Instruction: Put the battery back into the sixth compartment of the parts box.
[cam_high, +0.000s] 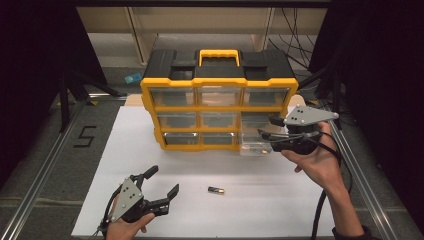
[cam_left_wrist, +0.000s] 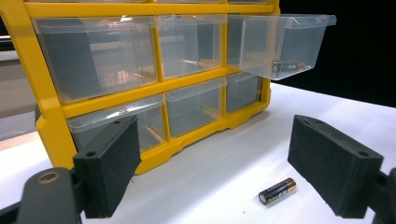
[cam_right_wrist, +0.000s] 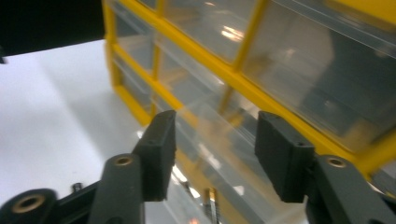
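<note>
A: Where's the loose battery (cam_high: 216, 190)?

B: Lower middle of the high view, on the desk (cam_high: 280, 200), long axis left-right, just right of the wide-open left gripper (cam_high: 162, 181) (clearly nearer). The right gripper (cam_high: 264, 127), also open, sits at the pulled-out drawer (cam_high: 252, 145).

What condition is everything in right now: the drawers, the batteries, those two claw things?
Pulled-out drawer: open, a battery inside.
Other drawers: closed.
Loose battery: lying flat on the white table.
Left gripper: open, holding nothing.
Right gripper: open, at the pulled-out drawer.
</note>
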